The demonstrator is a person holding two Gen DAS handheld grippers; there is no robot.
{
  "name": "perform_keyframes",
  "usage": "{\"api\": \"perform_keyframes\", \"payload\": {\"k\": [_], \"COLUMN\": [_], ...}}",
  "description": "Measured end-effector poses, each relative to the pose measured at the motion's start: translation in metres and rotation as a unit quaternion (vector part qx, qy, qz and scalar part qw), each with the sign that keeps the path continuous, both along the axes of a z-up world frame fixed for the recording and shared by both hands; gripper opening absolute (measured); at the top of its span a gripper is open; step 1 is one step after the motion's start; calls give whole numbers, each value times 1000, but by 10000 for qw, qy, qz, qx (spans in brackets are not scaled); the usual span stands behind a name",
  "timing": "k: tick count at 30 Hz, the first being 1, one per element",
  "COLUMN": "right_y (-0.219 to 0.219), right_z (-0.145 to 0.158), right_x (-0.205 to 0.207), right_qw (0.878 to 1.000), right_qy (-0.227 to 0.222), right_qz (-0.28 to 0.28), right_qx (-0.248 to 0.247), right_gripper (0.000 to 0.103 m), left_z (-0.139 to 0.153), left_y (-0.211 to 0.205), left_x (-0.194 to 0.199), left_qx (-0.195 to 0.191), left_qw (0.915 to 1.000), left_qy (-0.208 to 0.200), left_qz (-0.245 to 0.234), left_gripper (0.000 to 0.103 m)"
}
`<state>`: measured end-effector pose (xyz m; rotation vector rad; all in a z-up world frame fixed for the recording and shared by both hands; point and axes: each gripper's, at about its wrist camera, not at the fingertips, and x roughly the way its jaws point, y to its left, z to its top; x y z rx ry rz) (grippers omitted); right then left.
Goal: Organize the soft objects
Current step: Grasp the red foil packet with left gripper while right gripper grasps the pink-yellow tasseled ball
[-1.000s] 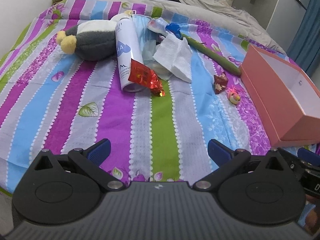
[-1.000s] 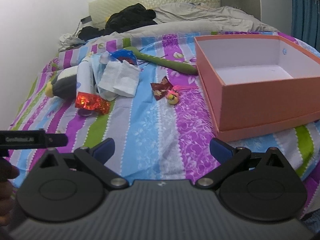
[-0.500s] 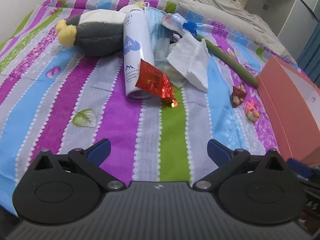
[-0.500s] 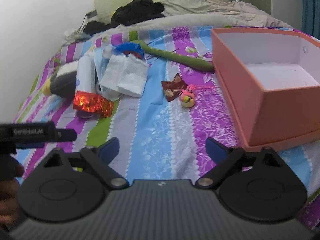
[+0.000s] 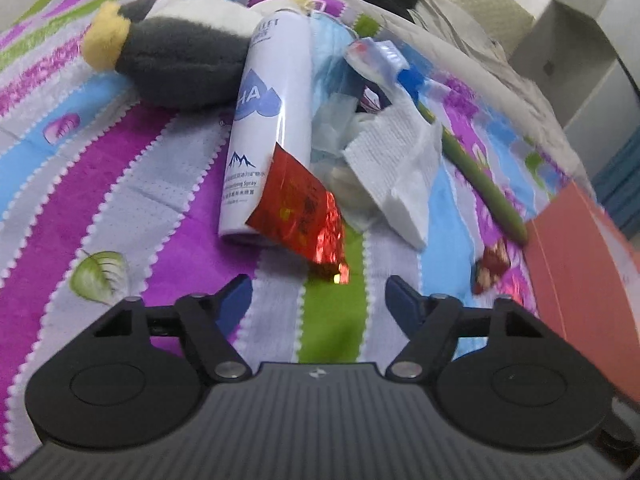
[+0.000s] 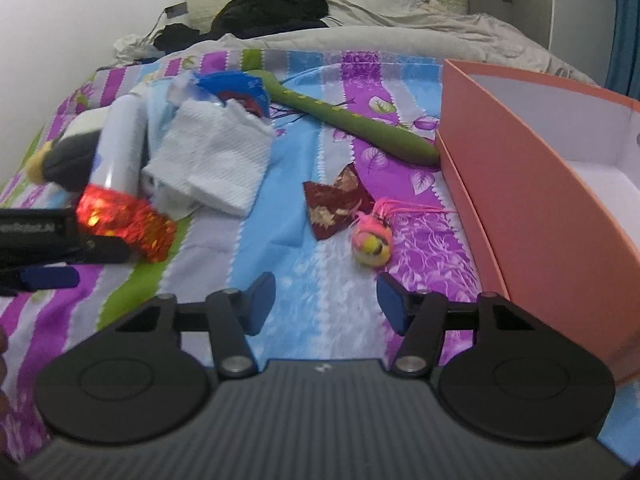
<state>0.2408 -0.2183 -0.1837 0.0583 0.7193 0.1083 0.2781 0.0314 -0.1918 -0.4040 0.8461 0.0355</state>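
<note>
A grey and white plush penguin [image 5: 176,60] lies at the far left of the striped bed, also in the right wrist view [image 6: 68,156]. Beside it lie a white spray can [image 5: 272,128], a red foil packet [image 5: 308,216], a folded white tissue [image 5: 396,160] and a green plush snake [image 6: 352,120]. A small pink and yellow plush ball [image 6: 370,240] and a dark red pouch [image 6: 332,204] lie near the orange box [image 6: 540,208]. My left gripper [image 5: 320,300] is open, just short of the foil packet. My right gripper [image 6: 326,300] is open, just short of the plush ball.
A grey blanket [image 6: 380,36] and black clothes [image 6: 272,8] lie at the head of the bed. A blue packet [image 6: 236,84] sits behind the tissue. White cabinets [image 5: 580,52] stand at the right. The left gripper's side [image 6: 44,236] shows at the right view's left edge.
Both grippers have moved forward over the bed. The left one has closed in on the foil packet and spray can, the right one on the plush ball. Both stay open.
</note>
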Motion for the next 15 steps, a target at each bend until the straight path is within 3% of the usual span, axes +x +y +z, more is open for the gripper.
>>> {"api": "perform_keyframes", "payload": {"k": [5,15], "right_y": [-3,-17], "right_z": [-11,-29], "right_x": [20,42], "right_qw": [9988,9987], "right_qy": [-72,-114], "right_qz": [-368,-477], "right_qx": [-304,-98], "right_gripper": [59,58], "left_z": [-11,-25], "left_y": [4,7], "left_x": [17,32], "left_qx": [-355,-503], "left_qw": [9993,9973], "left_qy": [0,-48], "left_qz": [137,528], "left_gripper": [63,62]}}
